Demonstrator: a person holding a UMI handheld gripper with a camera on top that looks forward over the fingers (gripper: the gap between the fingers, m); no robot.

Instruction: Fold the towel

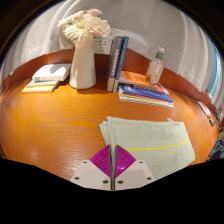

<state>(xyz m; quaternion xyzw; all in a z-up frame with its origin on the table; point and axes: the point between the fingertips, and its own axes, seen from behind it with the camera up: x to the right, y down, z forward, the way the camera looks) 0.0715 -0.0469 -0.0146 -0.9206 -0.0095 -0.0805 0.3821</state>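
A pale green towel [152,140] with thin yellow stripes lies folded flat on the wooden table [50,125], just ahead of my fingers and to their right. My gripper [112,160] is shut, its two magenta pads [103,160] pressed together with no gap. The pads sit over the towel's near left edge. I cannot see any cloth caught between them.
At the back of the table stand a white vase with pale flowers [84,45], upright books [117,62], a stack of books [146,92], a clear bottle [156,67] and a white box on yellow paper [47,75]. A dark object [207,112] lies at the right edge.
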